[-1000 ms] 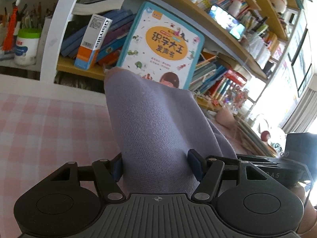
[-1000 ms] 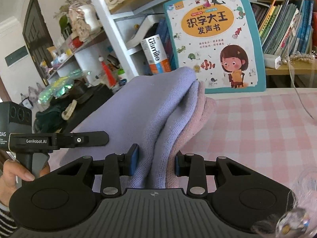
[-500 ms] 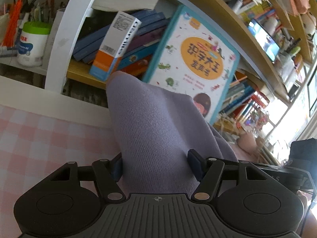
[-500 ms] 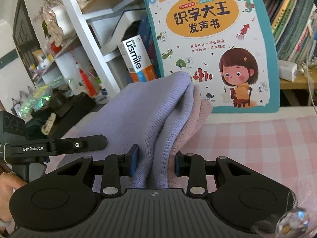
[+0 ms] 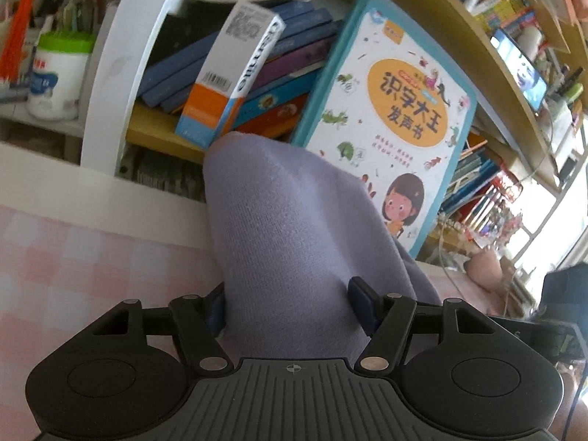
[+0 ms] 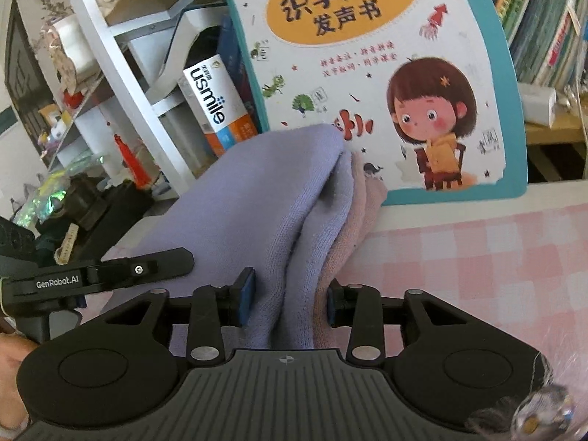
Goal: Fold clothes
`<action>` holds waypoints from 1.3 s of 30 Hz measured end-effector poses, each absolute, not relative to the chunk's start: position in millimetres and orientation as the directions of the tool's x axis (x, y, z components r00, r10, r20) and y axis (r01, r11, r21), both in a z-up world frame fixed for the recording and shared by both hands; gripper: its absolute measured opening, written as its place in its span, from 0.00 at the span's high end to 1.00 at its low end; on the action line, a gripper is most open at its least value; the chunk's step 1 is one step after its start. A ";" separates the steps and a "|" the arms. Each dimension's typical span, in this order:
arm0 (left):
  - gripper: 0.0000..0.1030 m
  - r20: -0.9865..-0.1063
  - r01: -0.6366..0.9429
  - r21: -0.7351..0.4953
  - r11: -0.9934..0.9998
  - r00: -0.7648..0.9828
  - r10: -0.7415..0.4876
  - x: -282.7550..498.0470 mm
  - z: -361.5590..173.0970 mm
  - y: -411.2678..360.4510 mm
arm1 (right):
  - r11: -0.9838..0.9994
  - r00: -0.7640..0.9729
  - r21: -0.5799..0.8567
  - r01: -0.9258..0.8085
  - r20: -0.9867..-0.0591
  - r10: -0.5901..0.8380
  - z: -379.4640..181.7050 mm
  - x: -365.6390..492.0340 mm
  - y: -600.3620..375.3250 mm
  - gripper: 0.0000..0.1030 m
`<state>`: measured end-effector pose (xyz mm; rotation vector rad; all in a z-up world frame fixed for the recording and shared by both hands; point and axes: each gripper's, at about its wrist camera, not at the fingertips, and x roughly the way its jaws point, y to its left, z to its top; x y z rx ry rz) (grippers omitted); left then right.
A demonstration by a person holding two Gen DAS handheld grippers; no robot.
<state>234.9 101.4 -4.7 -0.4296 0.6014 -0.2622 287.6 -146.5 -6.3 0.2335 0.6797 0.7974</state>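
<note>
item: one knit garment, lavender outside with a paler pinkish layer showing at its right edge in the right view, held up off the pink check table in front of a bookshelf. left gripper: fingers closed partway onto a thick bunch of the cloth, blue pads pressed into either side. right gripper: likewise closed on a doubled bundle, both layers caught between the pads. the cloth rises from each grip to a rounded peak and sags between the two tools, its far end near a picture book propped against the shelf; whether it touches the book cannot be told. handling, as judged: soft, limp, light, no stiffness of its own, so it takes whatever shape the grips give it; the knit surface looks grippy rather than slick, unlikely to slide out, though a loose layer could slip free if only one ply is pinched. not fragile, but it can stretch if pulled hard. best taken at corners or along a folded edge, pinching all layers together, and kept level so the fold lands square on the table. nearby: a toothbrush box leaning on the shelf.
</note>
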 end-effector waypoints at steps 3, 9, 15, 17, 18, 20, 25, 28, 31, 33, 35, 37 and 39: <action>0.31 -0.489 0.092 -0.495 0.864 0.792 -0.365 236.4 -9.3 106.4 | 0.696 0.518 0.456 -0.555 -0.466 0.718 -9.4 286.9 -147.1 0.50; 0.20 -0.412 0.062 -0.430 0.901 0.874 -0.257 210.8 11.7 101.6 | 0.749 0.615 0.373 -0.547 -0.428 0.662 5.0 263.3 -151.6 0.26; 0.13 -0.332 0.095 -0.326 0.941 0.920 -0.207 166.2 38.8 80.3 | 0.804 0.703 0.240 -0.544 -0.392 0.593 15.9 212.2 -166.1 0.19; 0.12 -0.331 0.094 -0.284 0.954 0.924 -0.190 148.7 44.2 69.0 | 0.817 0.725 0.200 -0.541 -0.382 0.574 18.2 193.9 -172.8 0.17; 0.12 -0.333 0.095 -0.264 0.960 0.925 -0.183 140.0 46.5 63.1 | 0.821 0.732 0.185 -0.541 -0.378 0.567 18.8 184.6 -177.5 0.17; 0.12 -0.337 0.100 -0.233 0.967 0.925 -0.176 123.4 49.6 52.8 | 0.829 0.745 0.157 -0.537 -0.373 0.553 19.7 168.1 -186.6 0.16; 0.09 -0.339 0.097 -0.193 0.976 0.927 -0.159 83.2 47.4 38.2 | 0.854 0.778 0.120 -0.506 -0.364 0.512 18.8 130.2 -204.5 0.11; 0.08 -0.334 0.068 -0.174 0.982 0.934 -0.124 64.1 43.1 34.1 | 0.864 0.789 0.137 -0.484 -0.357 0.499 13.6 111.9 -215.8 0.08; 0.05 -0.330 0.037 -0.155 0.987 0.940 -0.087 47.3 39.2 30.4 | 0.873 0.797 0.127 -0.472 -0.362 0.484 8.6 95.3 -219.5 0.06; 0.04 -0.324 0.016 -0.131 0.991 0.944 -0.059 38.0 37.0 27.6 | 0.877 0.803 0.108 -0.469 -0.362 0.474 6.4 86.0 -219.9 0.05; 0.03 -0.318 0.000 -0.096 0.995 0.947 -0.031 31.4 34.9 24.2 | 0.880 0.813 0.093 -0.466 -0.348 0.467 5.6 79.9 -219.9 0.02; 0.02 -0.316 -0.012 -0.060 0.998 0.949 -0.007 25.6 32.4 20.3 | 0.883 0.823 0.078 -0.462 -0.334 0.460 4.9 73.7 -219.9 0.01; 0.02 -0.314 -0.016 -0.041 0.999 0.949 0.003 22.4 29.7 16.4 | 0.887 0.832 0.062 -0.458 -0.320 0.453 4.1 67.5 -219.9 0.01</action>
